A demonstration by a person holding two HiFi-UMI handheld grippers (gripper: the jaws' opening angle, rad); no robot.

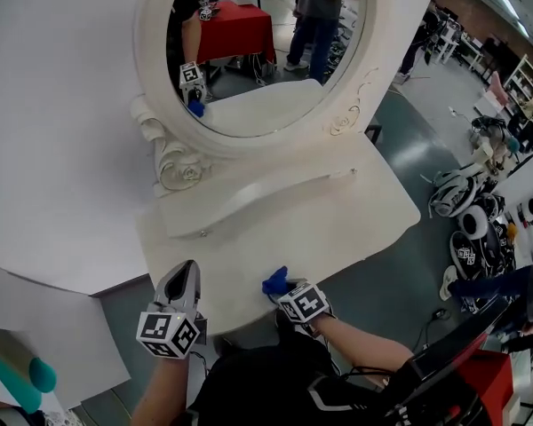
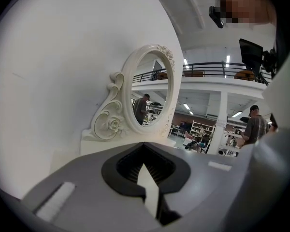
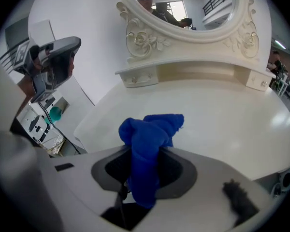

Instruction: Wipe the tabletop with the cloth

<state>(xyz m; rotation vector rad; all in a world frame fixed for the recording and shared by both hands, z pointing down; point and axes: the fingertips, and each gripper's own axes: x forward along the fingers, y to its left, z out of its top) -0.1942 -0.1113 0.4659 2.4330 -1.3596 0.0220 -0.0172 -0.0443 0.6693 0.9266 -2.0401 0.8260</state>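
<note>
A white dressing tabletop [image 1: 346,216] lies below me, under an oval mirror [image 1: 266,43]. My right gripper [image 1: 289,296] sits at the table's near edge, shut on a bunched blue cloth [image 1: 274,282]. In the right gripper view the cloth [image 3: 150,134] sticks up from between the jaws of the right gripper [image 3: 142,174], above the tabletop [image 3: 222,115]. My left gripper [image 1: 187,276] hovers just off the table's near left corner. In its own view the left gripper [image 2: 145,172] points at the mirror [image 2: 152,98], jaws together and holding nothing.
A raised curved shelf [image 1: 249,201] with small drawers runs along the back under the mirror. A white wall [image 1: 53,149] stands left. A teal object [image 1: 34,375] is at lower left. Helmets and gear [image 1: 466,224] lie on the floor right, red equipment [image 1: 466,384] lower right.
</note>
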